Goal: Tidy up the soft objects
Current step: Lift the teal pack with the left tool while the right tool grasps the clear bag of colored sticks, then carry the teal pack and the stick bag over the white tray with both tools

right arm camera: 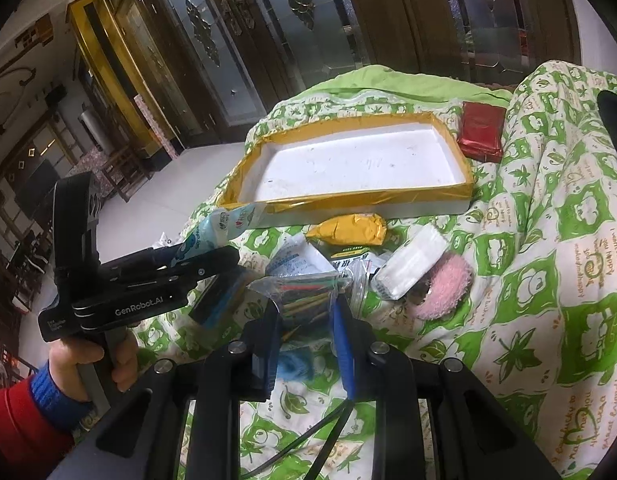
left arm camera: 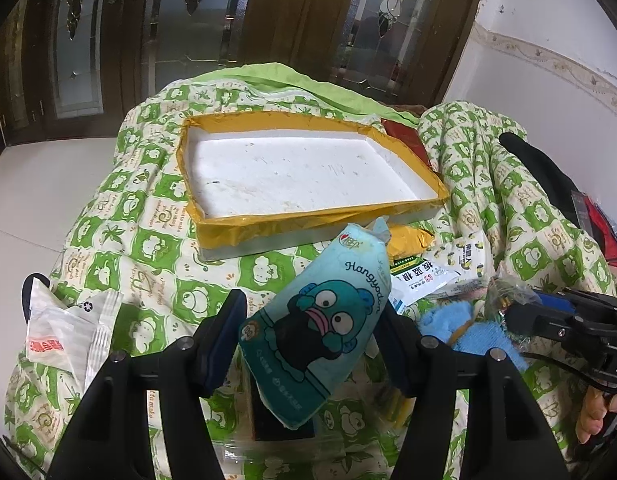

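Observation:
My left gripper is shut on a light blue cartoon tissue pack and holds it above the green quilt, just in front of the yellow-rimmed white tray. It also shows in the right wrist view. My right gripper is shut on a clear zip bag of coloured sticks. The tray is empty. A pink fuzzy item, a white tissue pack and a blue cloth lie on the quilt.
A red packet lies right of the tray. A yellow pouch and a printed sachet sit before it. A white plastic wrapper lies at left. The quilt bulges at right. Wooden glass doors stand behind.

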Action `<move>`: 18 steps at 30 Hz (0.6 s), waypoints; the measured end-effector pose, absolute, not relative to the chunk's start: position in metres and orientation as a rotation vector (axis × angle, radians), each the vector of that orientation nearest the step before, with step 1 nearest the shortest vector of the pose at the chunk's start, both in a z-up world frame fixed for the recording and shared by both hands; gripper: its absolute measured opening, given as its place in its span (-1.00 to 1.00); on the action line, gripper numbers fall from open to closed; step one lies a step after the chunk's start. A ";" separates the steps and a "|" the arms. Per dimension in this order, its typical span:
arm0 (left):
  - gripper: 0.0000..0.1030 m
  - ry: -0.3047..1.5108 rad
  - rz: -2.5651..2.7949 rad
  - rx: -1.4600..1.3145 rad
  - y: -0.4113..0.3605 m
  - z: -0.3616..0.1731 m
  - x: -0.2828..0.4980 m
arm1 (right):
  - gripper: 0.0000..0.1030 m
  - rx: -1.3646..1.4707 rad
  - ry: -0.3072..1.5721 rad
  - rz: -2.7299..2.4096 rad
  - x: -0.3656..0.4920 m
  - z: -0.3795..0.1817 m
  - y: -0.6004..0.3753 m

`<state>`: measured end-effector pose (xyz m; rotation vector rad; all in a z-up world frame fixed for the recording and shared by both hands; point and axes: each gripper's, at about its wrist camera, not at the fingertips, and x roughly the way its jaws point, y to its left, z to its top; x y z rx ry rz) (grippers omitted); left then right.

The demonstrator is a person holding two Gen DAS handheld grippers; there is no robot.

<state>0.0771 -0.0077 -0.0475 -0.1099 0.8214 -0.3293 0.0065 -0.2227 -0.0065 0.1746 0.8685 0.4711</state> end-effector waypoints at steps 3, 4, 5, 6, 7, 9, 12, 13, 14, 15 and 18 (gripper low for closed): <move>0.20 0.813 -0.328 -0.116 -0.007 -0.045 0.076 | -0.49 0.184 0.850 0.469 0.006 -0.003 -0.227; 0.20 0.811 -0.327 -0.118 -0.007 -0.045 0.076 | -0.49 0.186 0.841 0.465 0.006 -0.001 -0.229; 0.20 0.809 -0.325 -0.120 -0.006 -0.044 0.076 | -0.49 0.188 0.836 0.463 0.006 0.001 -0.230; 0.21 0.808 -0.325 -0.124 -0.005 -0.044 0.076 | -0.49 0.190 0.829 0.461 0.006 0.003 -0.232; 0.21 0.808 -0.326 -0.127 -0.005 -0.043 0.076 | -0.49 0.193 0.825 0.459 0.006 0.004 -0.233; 0.21 0.804 -0.325 -0.133 -0.003 -0.042 0.076 | -0.49 0.197 0.819 0.455 0.006 0.006 -0.235; 0.21 0.804 -0.326 -0.137 -0.003 -0.042 0.076 | -0.49 0.202 0.821 0.452 0.007 0.006 -0.237; 0.21 0.804 -0.326 -0.137 -0.003 -0.042 0.076 | -0.49 0.202 0.821 0.454 0.007 0.006 -0.237; 0.21 0.804 -0.326 -0.137 -0.003 -0.042 0.076 | -0.49 0.204 0.820 0.455 0.008 0.007 -0.237; 0.21 0.804 -0.324 -0.136 -0.003 -0.041 0.076 | -0.49 0.205 0.818 0.456 0.008 0.007 -0.238; 0.21 0.805 -0.324 -0.144 -0.002 -0.042 0.076 | -0.49 0.260 0.816 0.485 0.011 0.009 -0.245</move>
